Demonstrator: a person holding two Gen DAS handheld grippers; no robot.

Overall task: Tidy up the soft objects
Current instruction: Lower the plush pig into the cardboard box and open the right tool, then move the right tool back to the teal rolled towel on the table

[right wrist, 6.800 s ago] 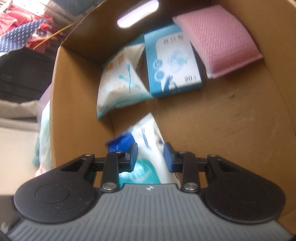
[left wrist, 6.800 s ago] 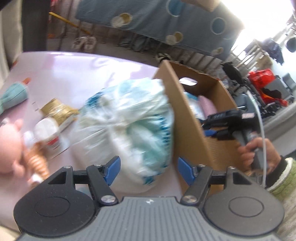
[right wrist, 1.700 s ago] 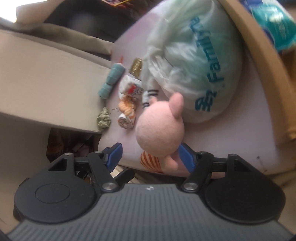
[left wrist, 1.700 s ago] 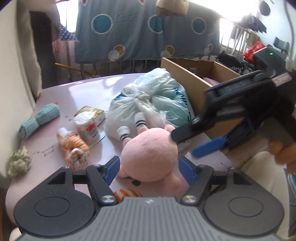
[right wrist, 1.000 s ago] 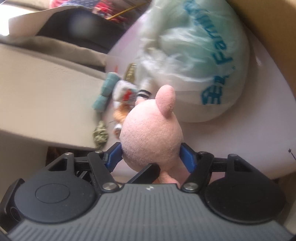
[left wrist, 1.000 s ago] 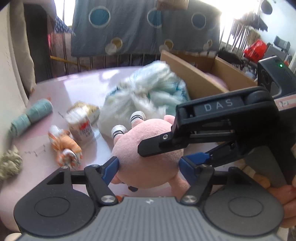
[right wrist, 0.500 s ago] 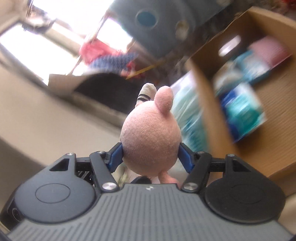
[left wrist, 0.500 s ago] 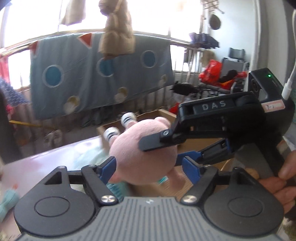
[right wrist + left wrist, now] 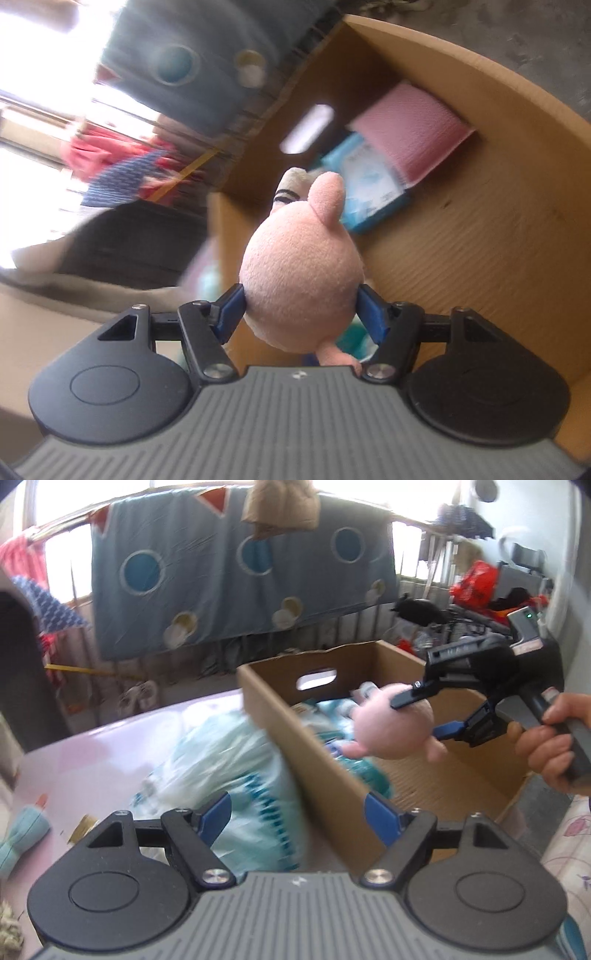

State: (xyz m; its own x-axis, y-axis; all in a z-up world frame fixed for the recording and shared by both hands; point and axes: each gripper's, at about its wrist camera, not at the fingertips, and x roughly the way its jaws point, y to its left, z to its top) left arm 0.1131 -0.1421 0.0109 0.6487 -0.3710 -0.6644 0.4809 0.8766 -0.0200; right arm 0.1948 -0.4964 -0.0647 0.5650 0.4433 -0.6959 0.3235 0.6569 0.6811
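Pink plush toy (image 9: 301, 273) clamped in right hand-held gripper (image 9: 301, 314); left hand-held gripper (image 9: 297, 812) spread, empty.

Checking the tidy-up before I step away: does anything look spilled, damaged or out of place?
Nothing stands out. The right hand-held gripper holds the pink plush toy over the open cardboard box; the plastic bag lies on the table beside it.
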